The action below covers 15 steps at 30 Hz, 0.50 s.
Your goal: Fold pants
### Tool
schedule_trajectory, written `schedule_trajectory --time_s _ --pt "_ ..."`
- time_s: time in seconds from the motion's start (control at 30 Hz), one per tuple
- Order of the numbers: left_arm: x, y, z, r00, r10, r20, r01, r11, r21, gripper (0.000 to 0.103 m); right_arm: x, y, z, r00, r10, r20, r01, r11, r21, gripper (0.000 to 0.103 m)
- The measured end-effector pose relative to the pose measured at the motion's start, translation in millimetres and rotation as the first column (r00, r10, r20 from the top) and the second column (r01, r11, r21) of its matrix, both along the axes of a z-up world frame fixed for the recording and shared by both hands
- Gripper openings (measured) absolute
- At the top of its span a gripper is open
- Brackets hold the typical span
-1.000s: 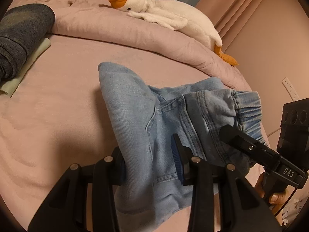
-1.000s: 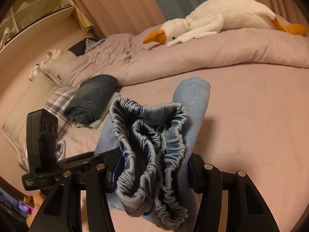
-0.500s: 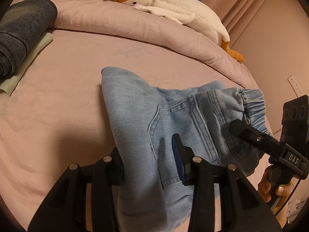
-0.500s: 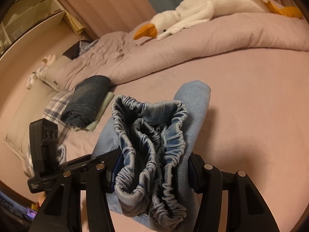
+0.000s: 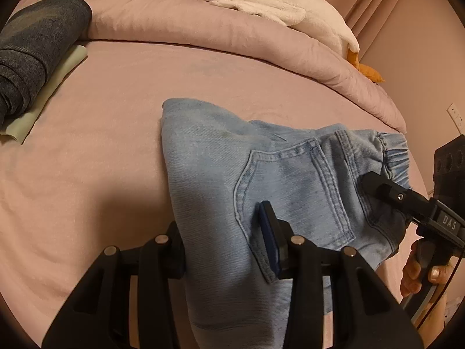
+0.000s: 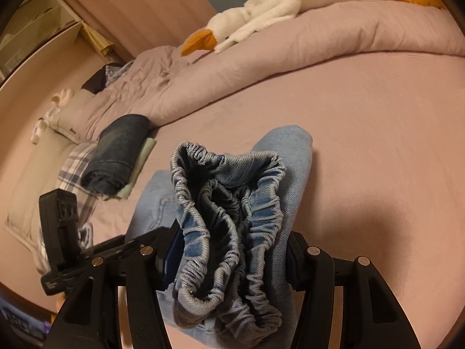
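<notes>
A: What is the surface like?

B: A bed (image 5: pixel 96 133) under a smooth pink sheet, with a bunched pink duvet (image 5: pixel 203 32) along its far side. A white plush goose (image 5: pixel 261 0) with an orange beak lies on the duvet. Dark folded jeans (image 5: pixel 32 52) rest on a pale green cloth (image 5: pixel 43 99) at the left, and pink curtains (image 6: pixel 139 8) and a shelf unit (image 6: pixel 37 26) stand behind.

A: And the pants?

B: The light blue pants (image 5: pixel 232 174) are folded into a bundle, partly lying on the sheet. The left claw (image 5: pixel 223 244) is clamped on the folded denim near the back pocket (image 5: pixel 293 192). The right claw (image 6: pixel 232 250) is clamped on the gathered elastic waistband (image 6: pixel 229 203), both pads pressed against the fabric.

A: Anything else?

B: A plaid pillow (image 6: pixel 72 171) beside the dark jeans.
</notes>
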State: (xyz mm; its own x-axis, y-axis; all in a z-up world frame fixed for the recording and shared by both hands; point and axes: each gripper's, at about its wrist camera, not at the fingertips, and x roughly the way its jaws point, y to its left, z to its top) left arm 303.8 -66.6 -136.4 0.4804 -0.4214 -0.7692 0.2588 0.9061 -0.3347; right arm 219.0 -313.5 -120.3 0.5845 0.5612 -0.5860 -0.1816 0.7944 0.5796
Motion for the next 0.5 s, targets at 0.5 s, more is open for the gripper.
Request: schedule_trajectory --time_s 0.5 --pt "-14 4 3 0.995 0.033 0.093 -0.049 0.981 0.185 0.065 -8 -10 -4 0.999 -0.041 -0.001 0.040 0.991 -0.128 0.065"
